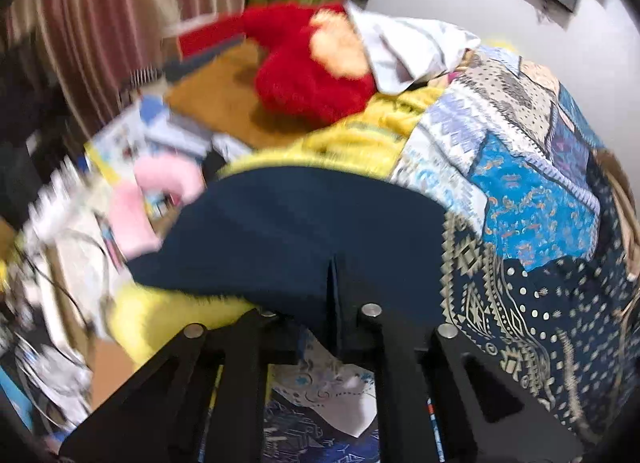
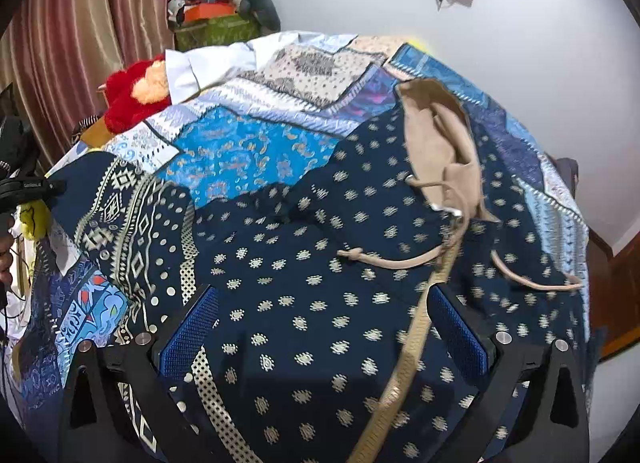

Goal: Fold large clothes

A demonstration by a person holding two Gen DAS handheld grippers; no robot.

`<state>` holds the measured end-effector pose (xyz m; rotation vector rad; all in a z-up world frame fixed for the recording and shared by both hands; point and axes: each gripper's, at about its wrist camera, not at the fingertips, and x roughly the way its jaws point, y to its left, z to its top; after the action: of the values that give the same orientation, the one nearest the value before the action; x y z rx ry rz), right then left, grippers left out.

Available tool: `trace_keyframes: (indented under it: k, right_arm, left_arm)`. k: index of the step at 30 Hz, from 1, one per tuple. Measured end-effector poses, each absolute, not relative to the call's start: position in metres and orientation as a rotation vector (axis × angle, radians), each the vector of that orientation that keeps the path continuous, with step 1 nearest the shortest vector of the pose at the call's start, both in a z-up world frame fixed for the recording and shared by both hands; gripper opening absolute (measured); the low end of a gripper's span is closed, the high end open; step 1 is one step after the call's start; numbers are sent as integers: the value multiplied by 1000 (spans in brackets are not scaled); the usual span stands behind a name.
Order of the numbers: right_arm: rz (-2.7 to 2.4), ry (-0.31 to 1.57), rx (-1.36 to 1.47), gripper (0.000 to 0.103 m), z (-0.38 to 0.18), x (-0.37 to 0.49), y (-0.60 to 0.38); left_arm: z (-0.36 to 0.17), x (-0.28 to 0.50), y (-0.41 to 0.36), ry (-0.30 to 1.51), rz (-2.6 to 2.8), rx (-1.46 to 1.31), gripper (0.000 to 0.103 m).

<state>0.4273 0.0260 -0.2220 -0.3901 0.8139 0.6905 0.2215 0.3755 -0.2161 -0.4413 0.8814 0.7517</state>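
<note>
A large navy garment with cream dots and geometric borders (image 2: 320,263) lies spread over a blue patchwork bedspread (image 2: 248,155). A beige lined neck with drawstrings (image 2: 440,151) lies on its upper right. My right gripper (image 2: 324,327) is open, its blue pads (image 2: 188,335) just above the dotted cloth. My left gripper (image 1: 330,283) is shut on a plain navy fold of the garment (image 1: 304,231) and holds it raised over the bed's left edge. The garment's patterned part (image 1: 520,323) shows to its right.
A red plush toy (image 1: 312,71) and a white shirt (image 1: 408,47) lie at the bed's far side, on a yellow blanket (image 1: 360,135). Books, cables and a pink item (image 1: 160,191) clutter the left side. Curtains (image 2: 88,31) hang at left.
</note>
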Motion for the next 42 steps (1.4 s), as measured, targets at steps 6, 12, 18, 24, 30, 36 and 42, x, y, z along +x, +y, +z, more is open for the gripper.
trace_keyframes:
  k: [6, 12, 18, 24, 30, 36, 42]
  right_arm:
    - [653, 741, -400, 103, -198, 416, -4]
    - [612, 667, -410, 103, -172, 402, -42]
    - [587, 653, -390, 103, -163, 393, -70]
    - [573, 677, -375, 103, -167, 389, -83]
    - [530, 652, -371, 103, -163, 385, -97]
    - [498, 665, -274, 103, -150, 392, -128]
    - [460, 727, -221, 103, -151, 396, -162]
  left_arm:
    - [-176, 241, 345, 827, 752, -320, 5]
    - [-162, 244, 330, 797, 769, -411, 5]
    - [-176, 237, 310, 809, 678, -503, 5]
    - [-161, 260, 265, 766, 716, -185, 3]
    - [-106, 297, 173, 613, 477, 15, 3]
    - [-154, 355, 91, 855, 75, -23, 3]
    - [-241, 372, 59, 1156, -116, -127, 11]
